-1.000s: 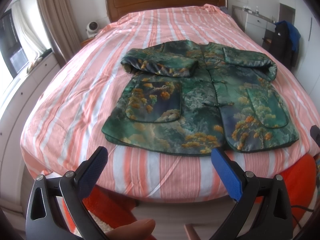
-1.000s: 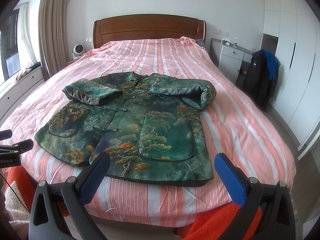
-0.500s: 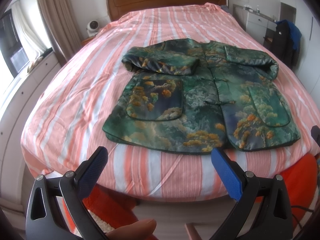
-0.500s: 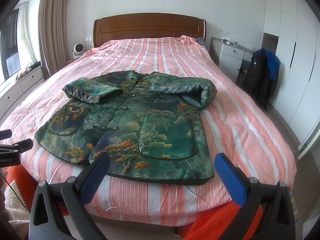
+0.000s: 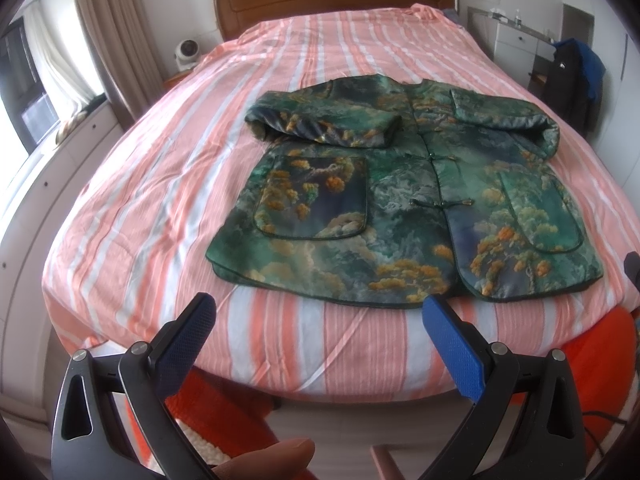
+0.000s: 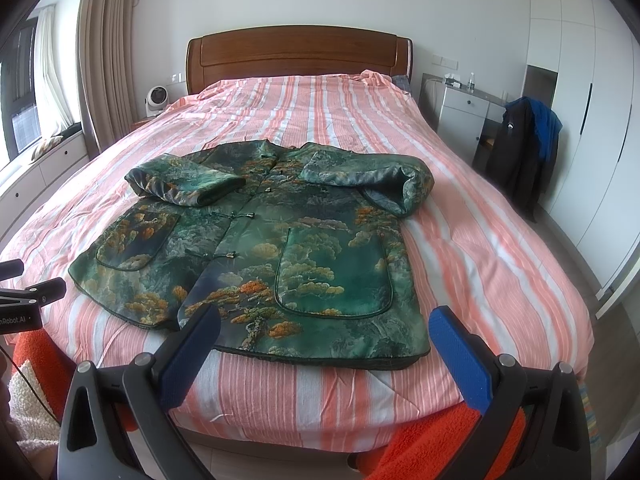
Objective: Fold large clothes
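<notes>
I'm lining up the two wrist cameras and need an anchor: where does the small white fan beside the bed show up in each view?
Left wrist: the white fan sits upper left, just left of the bed's head end, beside the curtain.
Right wrist: the white fan sits left of centre, upper part, just left of the wooden headboard.
Shared landmark: the wooden headboard, right of the fan in both views.

My right gripper shows only as a dark sliver at the frame's edge. Items on the white cabinet are too small to identify.
</notes>
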`<state>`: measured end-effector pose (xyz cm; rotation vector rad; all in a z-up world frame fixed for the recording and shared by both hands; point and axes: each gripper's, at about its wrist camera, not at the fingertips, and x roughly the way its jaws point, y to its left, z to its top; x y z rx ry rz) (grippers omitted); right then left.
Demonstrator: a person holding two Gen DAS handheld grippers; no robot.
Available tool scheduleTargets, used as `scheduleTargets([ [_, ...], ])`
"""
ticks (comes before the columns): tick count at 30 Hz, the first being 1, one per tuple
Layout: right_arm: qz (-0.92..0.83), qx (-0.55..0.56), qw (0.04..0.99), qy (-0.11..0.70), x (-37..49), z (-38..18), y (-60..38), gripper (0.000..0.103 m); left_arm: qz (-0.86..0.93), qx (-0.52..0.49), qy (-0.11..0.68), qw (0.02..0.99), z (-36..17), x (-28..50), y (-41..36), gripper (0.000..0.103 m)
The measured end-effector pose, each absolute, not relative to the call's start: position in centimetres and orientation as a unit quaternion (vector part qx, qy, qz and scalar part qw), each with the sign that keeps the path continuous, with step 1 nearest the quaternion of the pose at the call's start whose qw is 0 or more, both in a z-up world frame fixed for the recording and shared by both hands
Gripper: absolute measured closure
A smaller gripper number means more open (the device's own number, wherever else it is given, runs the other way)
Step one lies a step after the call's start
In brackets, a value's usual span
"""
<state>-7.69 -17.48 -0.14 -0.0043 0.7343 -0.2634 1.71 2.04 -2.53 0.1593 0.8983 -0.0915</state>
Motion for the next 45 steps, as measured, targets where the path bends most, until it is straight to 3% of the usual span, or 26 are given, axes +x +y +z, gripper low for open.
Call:
scheduleTargets([
  [10,-0.126,-0.001,0.927,0.354,-7.8,-0.4,-17.5,0.0,-0.044,0.075,0.433,0.897,-2.7,2.7,3.3,0.0],
  [14,-0.083,0.03,0.933,0.348,-7.4,-0.8,-19.7,0.0,-0.025,0.063,0.416,0.907,-3.4,7.8,8.2,0.0],
  [16,-0.051,0.078,0.935,0.341,-7.1,-1.3,-22.6,0.0,-0.05,0.04,0.447,0.892,-5.2,11.8,11.5,0.0],
  [21,-0.082,0.174,0.902,0.387,-4.6,-6.0,-31.9,0.0,-0.102,-0.012,0.533,0.84,-11.8,19.2,16.2,0.001],
  [27,-0.042,0.275,0.848,0.452,-1.7,-12.6,-35.8,0.0,-0.143,0.001,0.562,0.815,-15.2,21.1,13.6,0.001],
  [28,-0.023,0.285,0.844,0.454,-1.3,-13.2,-35.5,0.0,-0.15,0.002,0.562,0.813,-15.4,21.0,13.1,0.004],
  [30,-0.01,0.288,0.838,0.464,-0.4,-14.1,-34.9,0.003,-0.149,-0.003,0.569,0.809,-15.7,20.9,12.5,0.059],
  [31,-0.014,0.284,0.832,0.476,0.1,-14.5,-34.4,0.02,-0.153,-0.017,0.574,0.804,-15.6,20.7,12.4,0.07],
  [32,-0.019,0.274,0.829,0.488,0.5,-14.6,-34.1,0.03,-0.158,-0.021,0.57,0.806,-15.1,20.2,12.2,0.084],
  [34,-0.029,0.248,0.826,0.505,0.9,-14.2,-33.5,0.06,-0.155,-0.002,0.558,0.815,-13.7,18.8,11.9,0.09],
  [36,-0.021,0.227,0.833,0.505,1.0,-12.9,-33.4,0.081,-0.159,0.012,0.546,0.823,-11.9,16.5,11.7,0.093],
  [41,-0.031,0.178,0.844,0.505,-0.2,-9.4,-33.1,0.083,-0.167,0.012,0.549,0.819,-10.9,11.6,11.9,0.092],
  [45,-0.045,0.17,0.83,0.529,-1.6,-11.3,-33.4,0.083,-0.146,0.034,0.562,0.814,-13.1,9.9,11.5,0.092],
])
